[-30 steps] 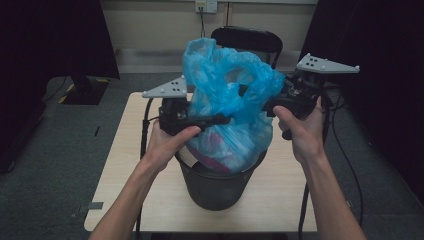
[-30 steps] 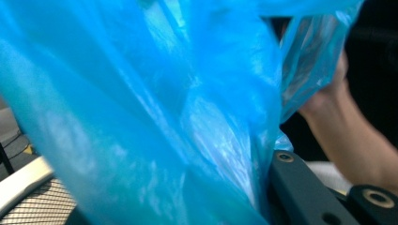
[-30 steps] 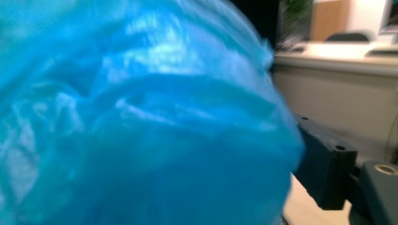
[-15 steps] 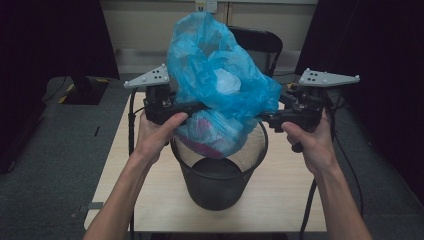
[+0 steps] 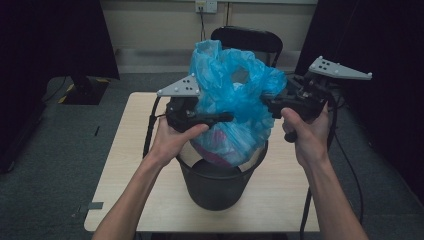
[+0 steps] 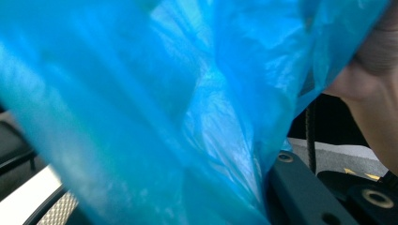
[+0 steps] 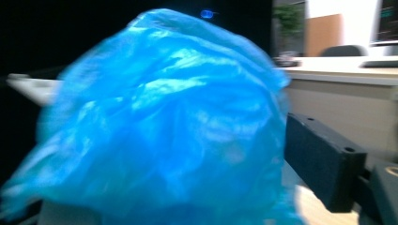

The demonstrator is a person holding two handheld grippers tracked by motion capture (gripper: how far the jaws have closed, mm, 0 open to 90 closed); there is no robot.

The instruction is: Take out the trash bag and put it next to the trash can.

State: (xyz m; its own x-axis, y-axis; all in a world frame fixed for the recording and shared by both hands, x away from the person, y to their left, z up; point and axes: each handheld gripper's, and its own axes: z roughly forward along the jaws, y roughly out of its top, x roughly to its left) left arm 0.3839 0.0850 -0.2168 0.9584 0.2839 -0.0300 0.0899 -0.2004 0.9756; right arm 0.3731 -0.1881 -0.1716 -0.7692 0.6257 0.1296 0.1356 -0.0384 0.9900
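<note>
A crumpled blue plastic bag [image 5: 232, 95] with something pink inside hangs over a black mesh bin [image 5: 220, 185], its bottom dipping into the rim. My left gripper [image 5: 225, 118] reaches in from the left and is shut on the bag's side. The bag [image 6: 164, 117] covers most of the left gripper view, beside one black finger [image 6: 300, 187]. My right gripper [image 5: 270, 102] meets the bag's right side. Its jaws have just been opening and stand wide, with the bag [image 7: 164, 131] bulging between them next to one finger [image 7: 324, 164].
The bin stands at the middle of a small light wooden table [image 5: 130, 165]. A black chair [image 5: 245, 40] is behind the table. Dark curtains hang at both sides, and cables trail from the grippers down the table's edges.
The bag was lifted well above the bin half a second ago and has come back down into the rim. Both grippers came down and inward with it.
</note>
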